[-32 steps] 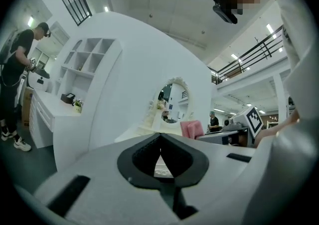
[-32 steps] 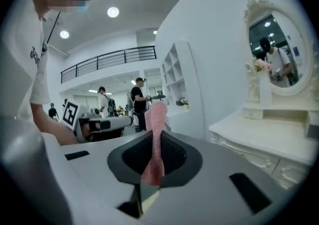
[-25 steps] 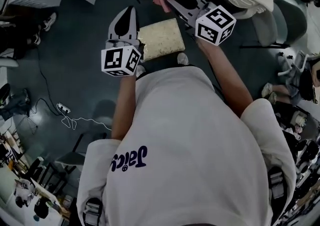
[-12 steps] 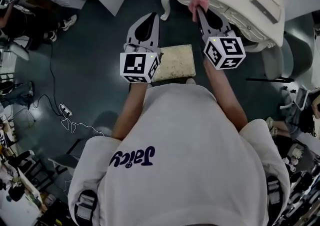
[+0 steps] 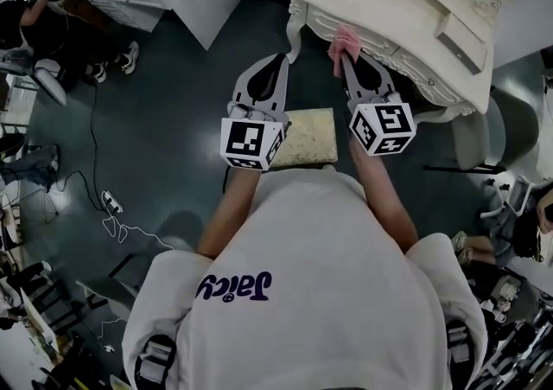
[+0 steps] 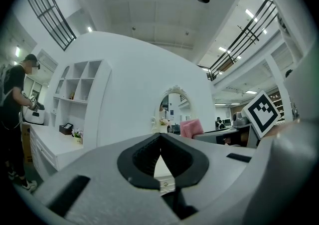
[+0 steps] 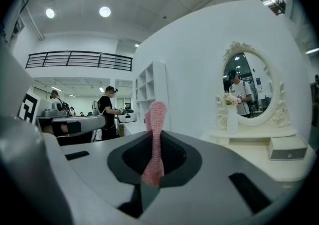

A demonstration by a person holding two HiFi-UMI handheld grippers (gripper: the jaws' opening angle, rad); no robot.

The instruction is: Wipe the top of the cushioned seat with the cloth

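- Cushioned seat (image 5: 309, 136): a square pad of pale beige, speckled fabric. It lies at the centre of the head view, on the dark floor (image 5: 164, 120) just below the cream carved dressing table (image 5: 406, 8).
- Its top looks flat and bare, and nothing rests on it.
- Its left edge is hidden behind the left gripper (image 5: 277, 60) and that gripper's marker cube. Its right corner is hidden behind the right gripper's cube, and its lower edge is cut off by the person's white shirt (image 5: 311, 293).
- Whatever holds the seat up cannot be seen, and neither gripper view shows the seat.
- Pink knitted cloth (image 7: 158, 114): a narrow folded strip standing upright. The right gripper (image 7: 156, 141) has it clenched between its dark ribbed pads, with a rounded end poking above the jaws.
- In the head view the cloth sits at upper centre-right, up beyond the seat's far edge and clear of the pad. It overlaps the table's front edge, but whether it touches the table cannot be told.
- The left gripper's jaws are pressed together at the tips with nothing between them. It is held at the seat's upper left, over the floor.
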